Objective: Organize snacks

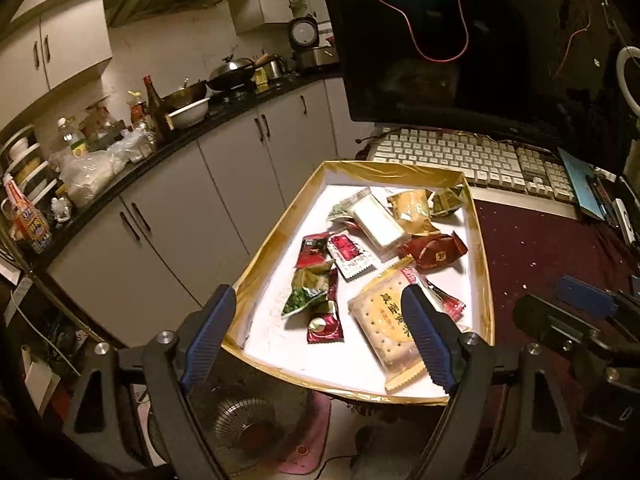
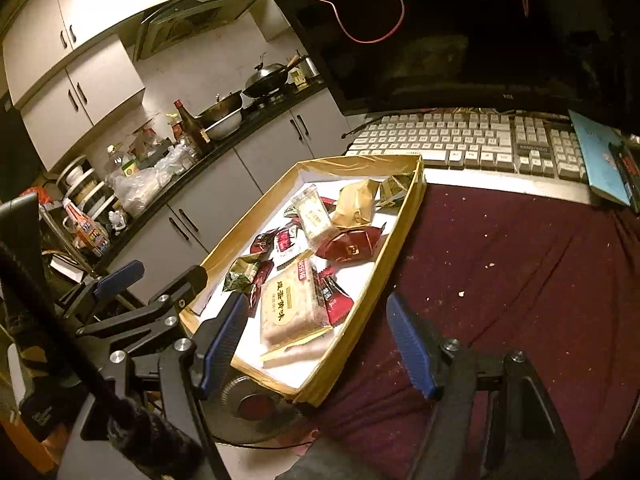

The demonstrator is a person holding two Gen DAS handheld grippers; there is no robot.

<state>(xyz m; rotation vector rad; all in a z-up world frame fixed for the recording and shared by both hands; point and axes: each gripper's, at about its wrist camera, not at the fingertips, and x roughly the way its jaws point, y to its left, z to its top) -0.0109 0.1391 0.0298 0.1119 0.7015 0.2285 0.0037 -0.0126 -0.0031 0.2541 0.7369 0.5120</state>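
Observation:
A gold-rimmed white tray point(image 1: 276, 228) holds several wrapped snacks: a cracker pack point(image 1: 382, 320), a white bar point(image 1: 376, 224), a dark red pouch point(image 1: 434, 252), a gold pouch point(image 1: 412, 208) and small red and green packets point(image 1: 310, 292). My left gripper point(image 1: 320, 336) is open and empty, hovering over the tray's near end. My right gripper point(image 2: 316, 340) is open and empty over the tray's near right corner point(image 2: 312, 396). The tray point(image 2: 400, 240) and cracker pack point(image 2: 288, 304) also show in the right wrist view, with the left gripper point(image 2: 156, 276) at its left edge.
The tray overhangs the table's left edge; a fan point(image 1: 248, 428) stands on the floor below. A maroon cloth point(image 2: 520, 280) covers the table to the right. A keyboard point(image 1: 472, 160) and monitor point(image 1: 460, 40) stand behind. A cluttered kitchen counter point(image 1: 120, 152) lies left.

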